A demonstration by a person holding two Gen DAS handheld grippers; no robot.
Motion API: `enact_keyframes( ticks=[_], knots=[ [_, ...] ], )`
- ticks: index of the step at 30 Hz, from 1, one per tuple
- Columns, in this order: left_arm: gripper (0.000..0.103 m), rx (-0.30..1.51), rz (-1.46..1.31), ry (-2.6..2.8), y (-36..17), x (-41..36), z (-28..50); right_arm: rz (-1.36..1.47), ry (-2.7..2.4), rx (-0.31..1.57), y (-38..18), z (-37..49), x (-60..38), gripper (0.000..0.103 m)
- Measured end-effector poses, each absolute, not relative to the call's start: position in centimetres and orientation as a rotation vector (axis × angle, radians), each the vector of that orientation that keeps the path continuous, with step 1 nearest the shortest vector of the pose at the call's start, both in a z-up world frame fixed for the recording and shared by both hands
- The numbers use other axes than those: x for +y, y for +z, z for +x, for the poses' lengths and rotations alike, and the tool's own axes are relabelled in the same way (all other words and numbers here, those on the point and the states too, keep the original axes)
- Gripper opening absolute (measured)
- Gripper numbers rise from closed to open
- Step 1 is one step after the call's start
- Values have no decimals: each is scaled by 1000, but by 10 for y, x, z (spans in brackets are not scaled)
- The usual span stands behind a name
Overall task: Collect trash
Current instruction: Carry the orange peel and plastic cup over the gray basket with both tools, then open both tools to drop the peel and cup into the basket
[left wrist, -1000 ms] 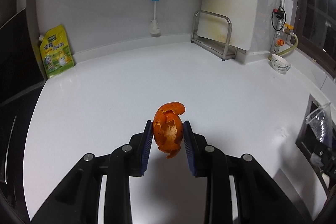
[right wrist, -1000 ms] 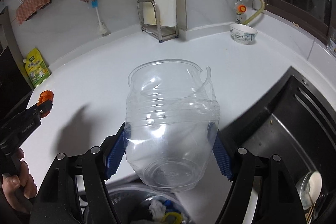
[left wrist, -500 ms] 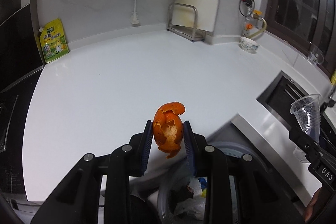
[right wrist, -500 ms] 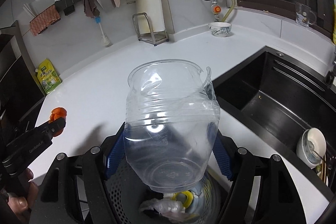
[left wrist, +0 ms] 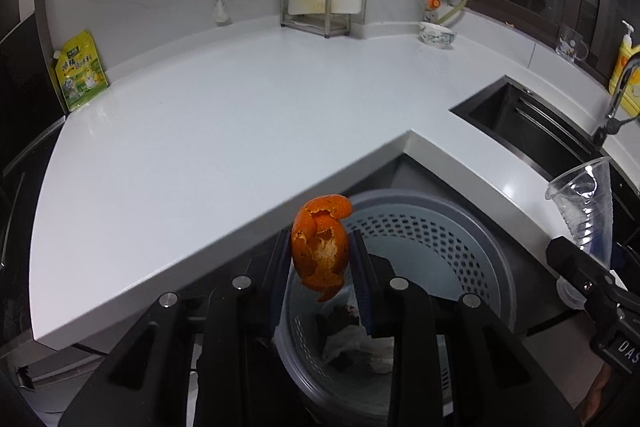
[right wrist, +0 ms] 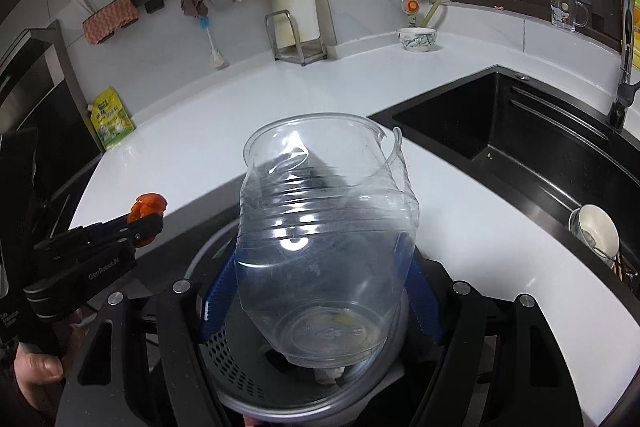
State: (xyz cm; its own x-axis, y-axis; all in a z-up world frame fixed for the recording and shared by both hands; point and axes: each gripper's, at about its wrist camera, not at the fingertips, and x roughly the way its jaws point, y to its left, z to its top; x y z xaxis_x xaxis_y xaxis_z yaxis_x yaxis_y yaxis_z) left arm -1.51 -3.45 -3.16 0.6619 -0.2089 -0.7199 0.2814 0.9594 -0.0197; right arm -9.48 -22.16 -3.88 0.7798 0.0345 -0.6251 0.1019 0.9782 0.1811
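Observation:
My left gripper [left wrist: 320, 267] is shut on an orange peel [left wrist: 320, 247] and holds it above the near rim of a grey perforated trash bin [left wrist: 460, 231] that stands below the counter edge. My right gripper [right wrist: 320, 291] is shut on a crushed clear plastic cup [right wrist: 324, 227], held over the same bin [right wrist: 224, 359]. The cup also shows at the right of the left wrist view [left wrist: 586, 199]. The left gripper with the peel [right wrist: 149, 205] shows at the left of the right wrist view. Crumpled trash [left wrist: 352, 343] lies inside the bin.
A white counter [left wrist: 200, 131] runs behind the bin. A black sink [right wrist: 520, 131] is to the right, with a bowl [right wrist: 596, 231] in its rack. A yellow-green pouch [left wrist: 80, 71], a cutting-board rack [left wrist: 316, 11] and a small bowl [left wrist: 438, 35] stand along the back wall.
Both grippers have pulled back from over the counter to above the trash bin, which now fills the lower views. The peel and the cup stay gripped.

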Motion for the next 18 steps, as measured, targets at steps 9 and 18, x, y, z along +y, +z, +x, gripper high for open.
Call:
enact_keyframes(
  ticks=[9,18],
  knots=[
    [30,845,126,-288,-48,-44,-21,183,-14,730,-59,-95,-216,72],
    [31,875,144,-277,-61,-48,-18,186,14,789,-79,-83,-214,72]
  ],
)
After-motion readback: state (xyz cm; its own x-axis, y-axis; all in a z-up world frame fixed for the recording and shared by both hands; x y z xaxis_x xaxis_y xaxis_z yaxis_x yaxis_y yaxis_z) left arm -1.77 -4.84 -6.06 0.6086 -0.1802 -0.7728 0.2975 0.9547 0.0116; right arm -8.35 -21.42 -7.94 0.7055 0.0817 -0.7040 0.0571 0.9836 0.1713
